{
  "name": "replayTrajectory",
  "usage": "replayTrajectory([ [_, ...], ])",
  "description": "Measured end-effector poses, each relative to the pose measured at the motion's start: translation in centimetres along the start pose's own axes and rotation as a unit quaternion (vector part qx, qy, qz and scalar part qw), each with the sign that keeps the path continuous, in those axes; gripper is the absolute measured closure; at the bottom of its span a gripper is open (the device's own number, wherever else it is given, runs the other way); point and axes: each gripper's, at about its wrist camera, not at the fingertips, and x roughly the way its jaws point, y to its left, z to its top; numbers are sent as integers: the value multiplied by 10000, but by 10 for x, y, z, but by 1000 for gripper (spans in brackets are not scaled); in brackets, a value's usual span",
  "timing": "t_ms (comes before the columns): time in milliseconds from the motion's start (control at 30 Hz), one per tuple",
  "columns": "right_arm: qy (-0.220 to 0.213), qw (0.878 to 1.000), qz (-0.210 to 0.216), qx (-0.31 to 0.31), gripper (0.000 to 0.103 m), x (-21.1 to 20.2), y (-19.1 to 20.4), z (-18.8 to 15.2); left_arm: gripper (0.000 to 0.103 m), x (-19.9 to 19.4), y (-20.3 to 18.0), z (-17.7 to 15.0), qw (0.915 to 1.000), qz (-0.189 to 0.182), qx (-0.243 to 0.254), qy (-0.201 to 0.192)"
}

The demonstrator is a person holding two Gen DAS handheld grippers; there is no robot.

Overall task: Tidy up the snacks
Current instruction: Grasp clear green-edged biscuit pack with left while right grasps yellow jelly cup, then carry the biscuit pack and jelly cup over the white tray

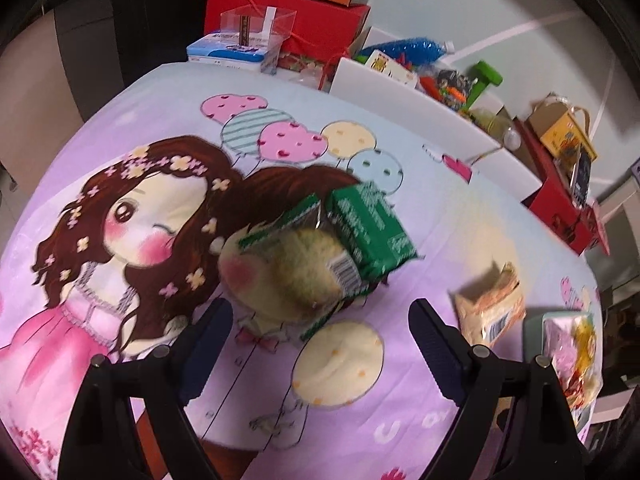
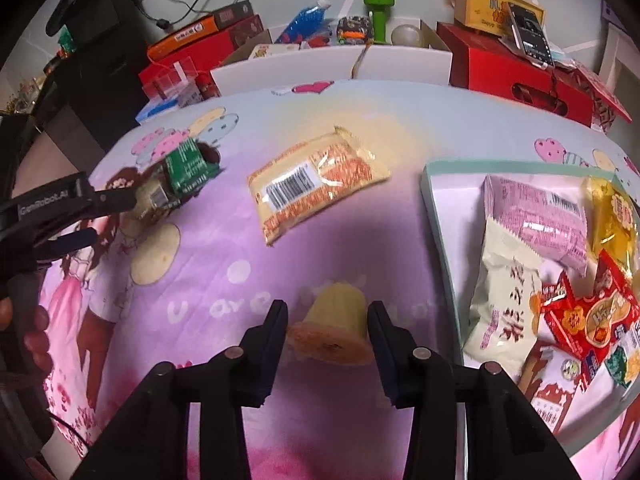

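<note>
A green cookie packet [image 1: 336, 244] lies on the cartoon-print cloth just ahead of my left gripper [image 1: 320, 320], which is open with a finger on each side below it. It also shows in the right wrist view [image 2: 180, 176], next to the left gripper's fingers [image 2: 80, 216]. An orange-and-cream snack packet [image 2: 316, 184] lies mid-table; it shows at the right in the left wrist view [image 1: 492, 308]. A pale green tray [image 2: 434, 200] at the right holds several snack packets. My right gripper [image 2: 328, 336] is open and empty above the cloth.
White boxes [image 2: 332, 66], red gift boxes [image 2: 516, 68], a green dumbbell [image 2: 378, 16], a blue bottle [image 2: 308, 18] and a phone [image 2: 530, 34] crowd the table's far edge. A clear plastic box [image 1: 256, 36] and blue tin stand at the far left.
</note>
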Motion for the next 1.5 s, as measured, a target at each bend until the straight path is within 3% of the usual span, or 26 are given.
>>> replayTrajectory([
  [267, -356, 9992, -85, 168, 59, -8, -4, 20, 14, 27, 1, 4, 9997, -34, -229, 14],
  [467, -363, 9992, -97, 152, 59, -9, -4, 22, 15, 42, 0, 9, 9995, 57, -292, -117],
  [667, -347, 9991, -133, 200, 59, -8, -10, 22, 32, 41, 4, 14, 9992, 79, -335, -189],
  [733, -339, 9991, -130, 228, 59, -9, -12, 22, 46, 40, 4, 14, 9992, 73, -337, -185],
  [867, -327, 9990, -130, 288, 59, -9, -16, 22, 49, 40, 4, 14, 9993, 147, -311, -116],
  [1067, -333, 9989, -104, 319, 59, -11, -19, 24, 52, 26, -4, 11, 9994, 306, -114, -88],
  [1500, -547, 9979, -35, 356, 59, -32, -21, 25, 52, -36, -42, 6, 9980, -65, 291, -552],
])
